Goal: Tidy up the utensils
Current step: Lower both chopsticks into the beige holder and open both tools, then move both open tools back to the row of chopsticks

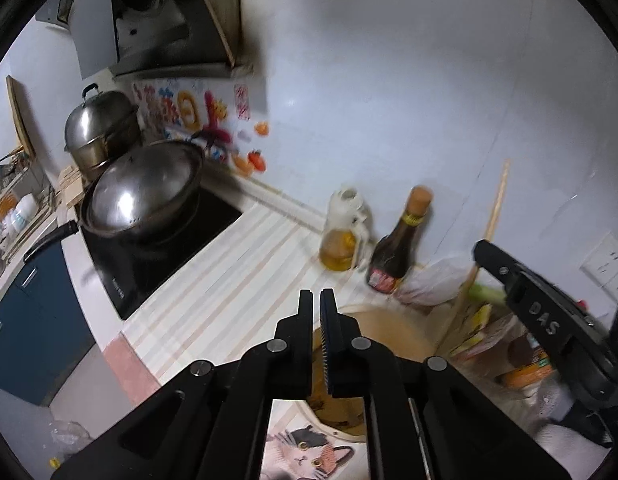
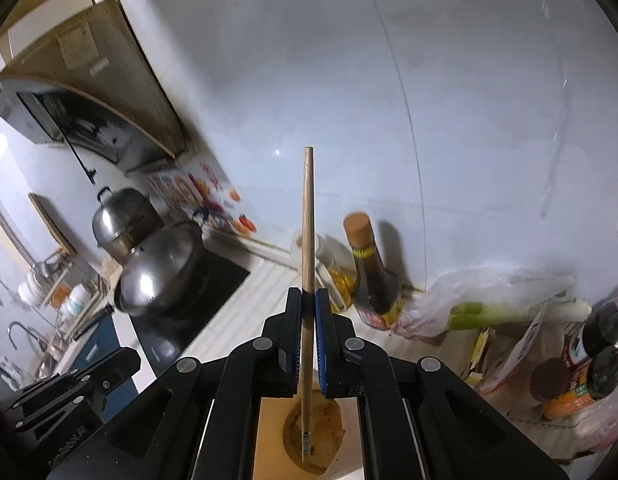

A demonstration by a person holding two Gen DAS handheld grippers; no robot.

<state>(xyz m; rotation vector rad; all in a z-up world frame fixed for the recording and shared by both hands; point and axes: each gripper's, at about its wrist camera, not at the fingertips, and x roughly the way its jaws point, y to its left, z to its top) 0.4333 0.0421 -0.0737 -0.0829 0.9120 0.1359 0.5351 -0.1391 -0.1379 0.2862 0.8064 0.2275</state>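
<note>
My right hand-held gripper [image 2: 308, 300] clamps a single wooden chopstick [image 2: 308, 220] between its pads, upright, its lower tip inside the round hole of a wooden holder [image 2: 269, 432] on the counter [image 1: 229, 280]. My left hand-held gripper [image 1: 316, 300] is closed, holding nothing.

The right hand-held gripper [image 2: 308, 300] has its black, blue-padded fingers closed on a long, pale wooden chopstick [image 2: 308, 240] standing nearly upright. Its lower tip hangs in the round opening of a light wooden holder [image 2: 269, 432] below. Just beyond stands a dark brown glass bottle with a tan cap [image 2: 371, 276] on the pale striped table [image 2: 245, 312]. Right of it lies a clear plastic bag of green onions [image 2: 489, 304].
</note>
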